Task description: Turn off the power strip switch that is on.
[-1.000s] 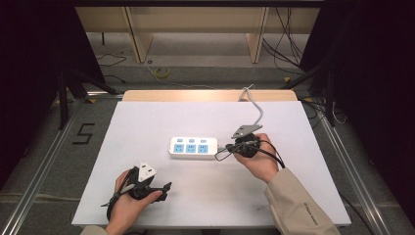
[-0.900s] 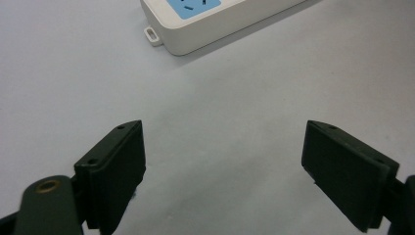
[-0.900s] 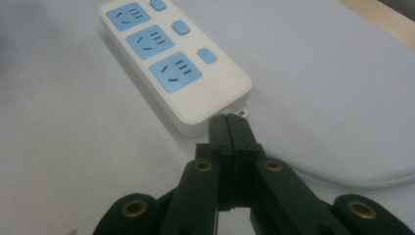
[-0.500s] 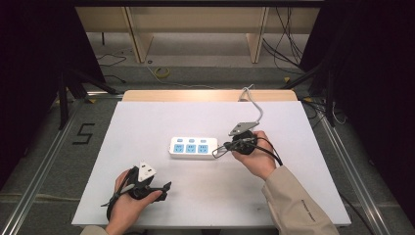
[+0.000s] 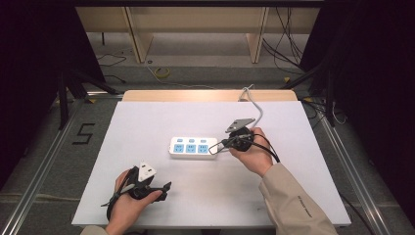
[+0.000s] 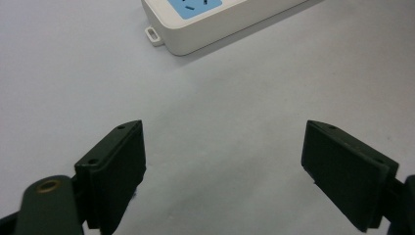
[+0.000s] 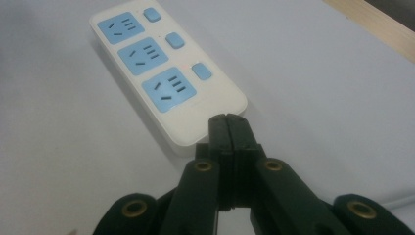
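Dark curtains and bare metal framing close in around a white worktop (image 5: 161,117) lit from above, with loose cables on the floor beyond its far edge. On it lies a white power strip (image 5: 194,147) with three blue sockets and three blue switches, its cord (image 5: 256,105) running off toward the far edge.

The right gripper (image 7: 228,128) has its jaws pressed fully together with nothing between them, and its closed tip sits at the near end of the strip, touching or just short of the casing. From that tip the nearest switch (image 7: 201,71) is just ahead and slightly to one side, past the closest socket. A faint red glow shows beside that switch.

The left gripper (image 6: 222,156) rests low near the person's side of the worktop, jaws spread wide and empty; the strip's other end lies well ahead of it.

The step in hand looks like pressing a switch with the shut tip. To do it well, keep the jaws closed so the tip acts as one blunt finger, lift it clear of the casing edge, carry it forward over the socket, and come down squarely on the switch's raised end. Push straight down, not forward, since a light strip could slide; the open left gripper could brace the far end if it does.
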Demonstrator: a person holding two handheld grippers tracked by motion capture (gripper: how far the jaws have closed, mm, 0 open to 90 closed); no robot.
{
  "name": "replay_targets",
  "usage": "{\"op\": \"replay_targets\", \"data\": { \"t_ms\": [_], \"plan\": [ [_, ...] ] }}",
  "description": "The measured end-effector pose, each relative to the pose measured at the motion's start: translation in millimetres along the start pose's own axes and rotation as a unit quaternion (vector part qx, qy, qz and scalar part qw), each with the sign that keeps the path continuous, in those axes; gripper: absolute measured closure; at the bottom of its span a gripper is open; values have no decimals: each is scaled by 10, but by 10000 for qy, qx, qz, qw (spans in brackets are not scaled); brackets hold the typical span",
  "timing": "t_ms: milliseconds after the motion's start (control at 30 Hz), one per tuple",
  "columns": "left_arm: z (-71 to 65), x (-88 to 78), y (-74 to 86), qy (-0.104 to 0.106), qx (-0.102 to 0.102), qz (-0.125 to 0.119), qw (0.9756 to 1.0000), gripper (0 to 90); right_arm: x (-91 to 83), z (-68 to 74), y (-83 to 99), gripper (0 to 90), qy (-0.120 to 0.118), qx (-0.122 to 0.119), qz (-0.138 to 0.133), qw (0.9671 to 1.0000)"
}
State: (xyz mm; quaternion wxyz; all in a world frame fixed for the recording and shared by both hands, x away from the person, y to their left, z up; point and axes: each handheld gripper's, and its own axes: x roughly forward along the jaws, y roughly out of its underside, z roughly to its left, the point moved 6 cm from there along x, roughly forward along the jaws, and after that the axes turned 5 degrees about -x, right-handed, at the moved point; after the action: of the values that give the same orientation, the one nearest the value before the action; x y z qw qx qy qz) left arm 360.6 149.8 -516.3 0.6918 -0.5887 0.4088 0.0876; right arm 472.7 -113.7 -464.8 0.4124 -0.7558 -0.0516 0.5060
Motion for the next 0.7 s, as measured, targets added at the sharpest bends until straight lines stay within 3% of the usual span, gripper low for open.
{"op": "replay_targets", "data": {
  "t_ms": [700],
  "plan": [
    [1,3,-3,8,13,-4,10000,163,110,-19,-128,900,-11,-44,79,10000]
  ]
}}
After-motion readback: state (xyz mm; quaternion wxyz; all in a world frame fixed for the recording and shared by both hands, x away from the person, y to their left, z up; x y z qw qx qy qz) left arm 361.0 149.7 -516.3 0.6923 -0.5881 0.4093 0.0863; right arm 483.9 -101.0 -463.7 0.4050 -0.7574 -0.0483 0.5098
